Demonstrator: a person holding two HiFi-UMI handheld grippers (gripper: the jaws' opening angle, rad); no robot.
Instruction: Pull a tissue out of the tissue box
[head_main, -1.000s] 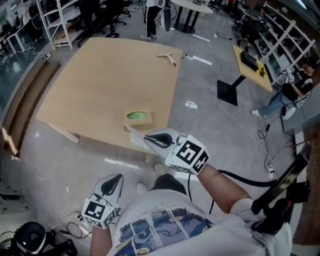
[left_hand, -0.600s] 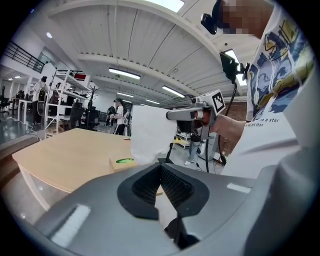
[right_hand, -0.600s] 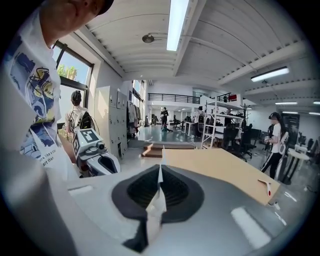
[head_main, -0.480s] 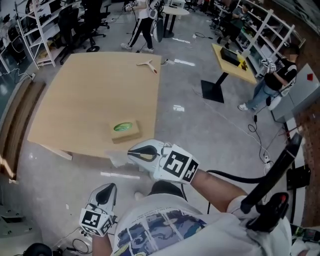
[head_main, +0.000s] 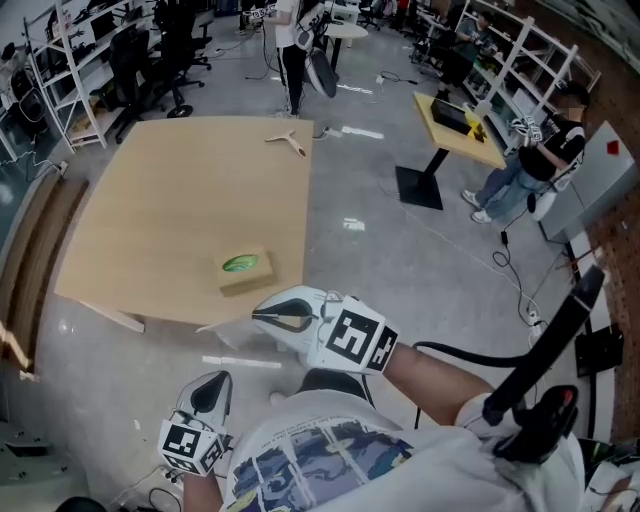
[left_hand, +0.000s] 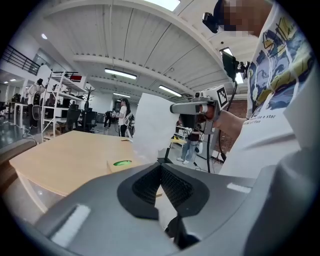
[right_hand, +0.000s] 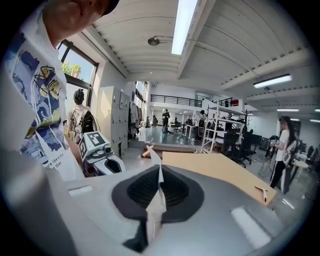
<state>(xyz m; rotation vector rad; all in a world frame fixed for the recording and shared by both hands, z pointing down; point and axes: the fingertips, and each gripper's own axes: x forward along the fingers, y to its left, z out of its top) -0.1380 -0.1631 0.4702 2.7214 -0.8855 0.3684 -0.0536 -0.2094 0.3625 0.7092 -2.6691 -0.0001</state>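
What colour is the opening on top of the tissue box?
Green, on the tan tissue box; head view shows it best.

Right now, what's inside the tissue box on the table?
On the tissue box only the green oval opening shows, with no tissue poking out. Anything inside is covered by its walls. One tissue is clamped in the right gripper.

We see a pale wooden table (head_main: 170, 200) spreading ahead and to the left of the right hand-held gripper (head_main: 258, 317). A tissue box (head_main: 243, 268) lies on it just beyond that hand-held gripper, near the table's closest edge. A small T-shaped tool (head_main: 287, 142) lies much farther off, by the far edge.
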